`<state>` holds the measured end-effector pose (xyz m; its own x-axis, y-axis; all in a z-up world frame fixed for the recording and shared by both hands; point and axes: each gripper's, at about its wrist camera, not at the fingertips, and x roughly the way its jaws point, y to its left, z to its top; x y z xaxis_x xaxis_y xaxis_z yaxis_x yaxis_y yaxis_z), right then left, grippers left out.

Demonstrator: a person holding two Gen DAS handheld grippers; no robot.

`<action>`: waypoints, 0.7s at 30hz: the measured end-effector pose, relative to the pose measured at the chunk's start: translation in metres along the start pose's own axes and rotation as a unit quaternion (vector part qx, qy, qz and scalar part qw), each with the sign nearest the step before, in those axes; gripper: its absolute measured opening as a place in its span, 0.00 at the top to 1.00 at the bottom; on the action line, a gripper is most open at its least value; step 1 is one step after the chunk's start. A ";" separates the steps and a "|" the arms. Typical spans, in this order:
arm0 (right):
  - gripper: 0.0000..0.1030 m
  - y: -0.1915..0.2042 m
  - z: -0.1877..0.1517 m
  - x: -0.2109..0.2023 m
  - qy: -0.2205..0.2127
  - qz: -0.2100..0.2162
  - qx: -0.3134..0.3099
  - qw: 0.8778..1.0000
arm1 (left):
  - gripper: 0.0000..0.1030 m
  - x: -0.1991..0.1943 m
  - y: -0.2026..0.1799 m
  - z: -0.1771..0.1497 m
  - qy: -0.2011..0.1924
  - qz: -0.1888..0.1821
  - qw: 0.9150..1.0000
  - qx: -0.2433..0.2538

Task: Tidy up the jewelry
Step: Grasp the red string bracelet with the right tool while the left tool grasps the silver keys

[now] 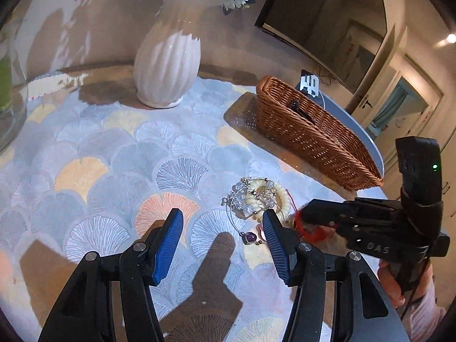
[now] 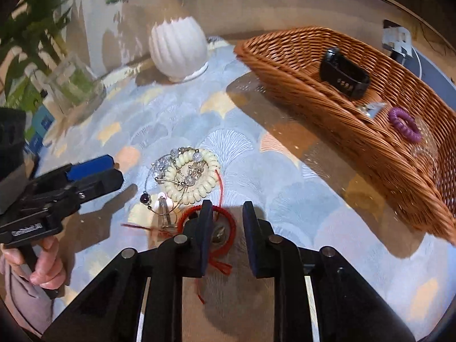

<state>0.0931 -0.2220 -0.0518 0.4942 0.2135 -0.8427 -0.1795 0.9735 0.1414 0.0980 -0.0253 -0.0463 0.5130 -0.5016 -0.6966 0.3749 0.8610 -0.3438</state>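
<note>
A heap of jewelry lies on the patterned cloth: a cream coil bracelet [image 2: 199,183], clear crystal beads [image 1: 242,202], a wire necklace with a purple pendant [image 1: 250,236] and a pale hair clip [image 2: 163,209]. Beside the heap lies a red woven bracelet [image 2: 231,223] with tassels. My right gripper [image 2: 227,208] points down over it. Its left finger stands inside the ring, the ring's right band lies in the narrow gap, and the pads do not press. My left gripper [image 1: 223,212] hovers open just left of the heap, holding nothing. The wicker basket [image 2: 356,139] holds a black band [image 2: 343,77] and a purple coil tie [image 2: 404,124].
A white ribbed vase [image 1: 168,59] with pale flowers stands at the back of the table. A glass jar with greenery [image 2: 74,88] sits at the far left. The basket [image 1: 313,134] lies near the round table's right edge. A hand [image 2: 47,265] holds the left gripper [image 2: 91,168].
</note>
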 end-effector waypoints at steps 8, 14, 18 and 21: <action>0.95 0.021 -0.007 0.003 -0.002 -0.064 -0.068 0.996 | 0.42 -0.002 0.002 0.001 -0.005 0.003 1.000 -0.001; 0.96 0.006 -0.030 -0.029 -0.033 -0.041 -0.034 0.998 | 0.42 -0.006 -0.001 0.000 -0.008 -0.007 1.000 0.001; 0.96 -0.011 -0.037 -0.062 -0.069 -0.008 0.002 0.998 | 0.42 -0.007 -0.011 -0.002 -0.006 -0.027 0.999 0.017; 0.96 -0.023 -0.042 -0.082 -0.083 0.006 0.022 0.996 | 0.42 -0.007 -0.026 -0.006 0.001 -0.049 0.998 0.045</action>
<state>0.0215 -0.2651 -0.0079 0.6267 0.2316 -0.7441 -0.1497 0.9728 0.1768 0.0804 -0.0439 -0.0365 0.4696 -0.5830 -0.6630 0.4909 0.7966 -0.3528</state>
